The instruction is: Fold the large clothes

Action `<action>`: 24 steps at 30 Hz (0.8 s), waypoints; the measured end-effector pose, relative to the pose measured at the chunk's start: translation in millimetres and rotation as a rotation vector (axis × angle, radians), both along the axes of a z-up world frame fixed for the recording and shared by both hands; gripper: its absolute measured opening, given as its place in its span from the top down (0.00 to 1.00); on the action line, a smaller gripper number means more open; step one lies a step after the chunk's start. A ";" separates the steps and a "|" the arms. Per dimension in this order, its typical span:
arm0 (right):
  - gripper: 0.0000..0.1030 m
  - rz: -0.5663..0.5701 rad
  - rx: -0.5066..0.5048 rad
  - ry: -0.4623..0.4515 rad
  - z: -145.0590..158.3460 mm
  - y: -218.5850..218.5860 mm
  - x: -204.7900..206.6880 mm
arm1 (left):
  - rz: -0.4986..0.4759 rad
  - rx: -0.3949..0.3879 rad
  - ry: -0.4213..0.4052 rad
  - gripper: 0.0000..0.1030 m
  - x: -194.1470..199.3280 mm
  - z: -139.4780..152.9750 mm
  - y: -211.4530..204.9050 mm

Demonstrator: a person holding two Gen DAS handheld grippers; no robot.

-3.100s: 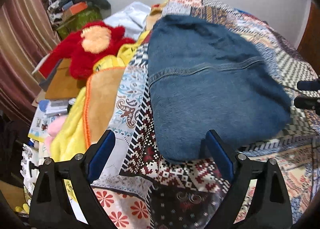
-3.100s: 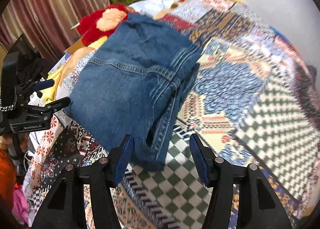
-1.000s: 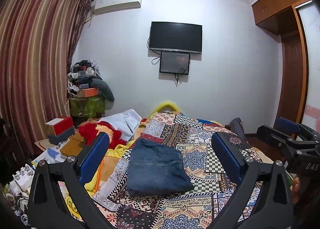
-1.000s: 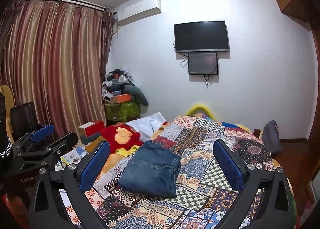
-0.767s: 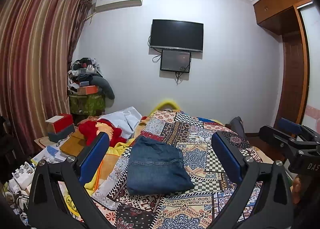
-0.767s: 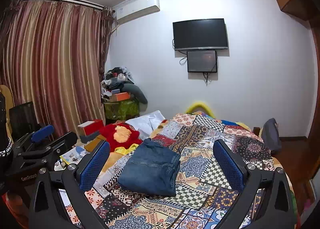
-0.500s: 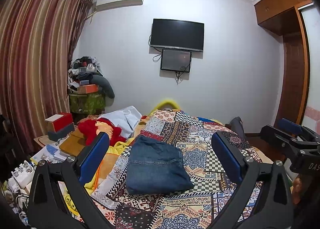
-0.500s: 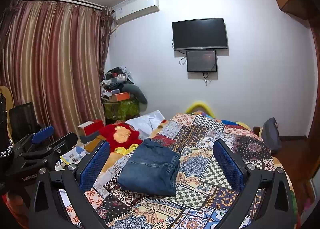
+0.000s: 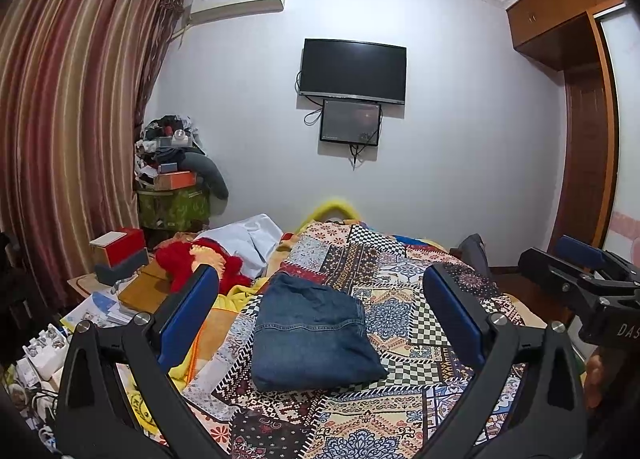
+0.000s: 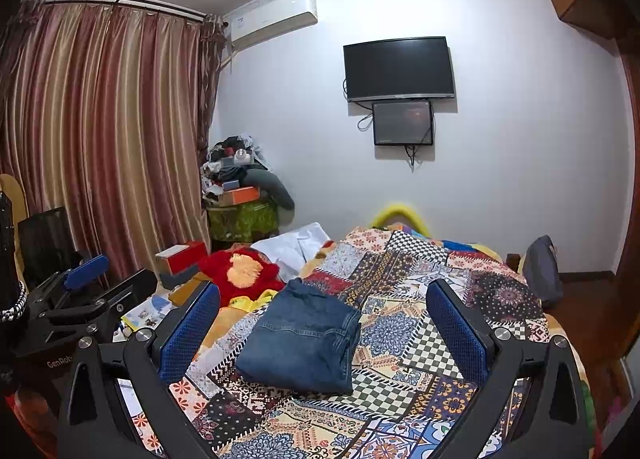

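Folded blue jeans lie flat in a compact rectangle on the patchwork bedspread, left of the bed's middle; they also show in the right wrist view. My left gripper is open and empty, held back from the bed well above the jeans. My right gripper is open and empty too, at a similar distance. The right gripper shows at the right edge of the left wrist view. The left gripper shows at the left edge of the right wrist view.
A red plush toy, white cloth and yellow blanket lie on the bed's left side. Boxes and papers crowd the left bedside. A cluttered stand, curtains, a wall TV and a wardrobe surround the bed.
Three seconds ago both grippers were close over the jeans; they have since pulled back and up, open. Over the last second both views have barely shifted.
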State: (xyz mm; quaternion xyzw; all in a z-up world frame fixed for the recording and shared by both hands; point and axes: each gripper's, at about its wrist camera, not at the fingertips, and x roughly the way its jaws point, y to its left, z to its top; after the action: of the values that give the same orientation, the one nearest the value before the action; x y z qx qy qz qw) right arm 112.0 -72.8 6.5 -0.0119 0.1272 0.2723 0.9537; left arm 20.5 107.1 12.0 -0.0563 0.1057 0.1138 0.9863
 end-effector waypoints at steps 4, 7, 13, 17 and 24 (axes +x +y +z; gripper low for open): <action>0.01 0.000 0.001 0.000 0.1 0.3 0.2 | -0.009 -0.004 -0.001 0.00 0.3 -0.2 0.6; 0.01 0.001 0.001 -0.001 0.4 1.4 -0.2 | -0.016 -0.010 -0.003 0.00 0.4 0.0 0.5; 0.01 0.000 0.001 -0.001 0.5 1.1 -0.1 | -0.027 -0.015 -0.002 0.00 0.7 1.3 -0.3; 0.01 -0.006 0.007 -0.001 2.1 3.3 -1.2 | -0.043 -0.020 0.001 0.00 1.5 1.8 -0.3; 0.01 -0.019 0.017 -0.006 2.6 3.5 -2.0 | -0.051 -0.023 -0.001 0.00 1.6 3.2 -2.8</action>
State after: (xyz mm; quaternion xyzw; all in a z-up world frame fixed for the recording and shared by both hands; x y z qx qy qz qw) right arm 110.0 -69.3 9.1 -0.0034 0.1220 0.2642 0.9567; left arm 22.1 104.3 15.2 -0.0648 0.1078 0.0872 0.9882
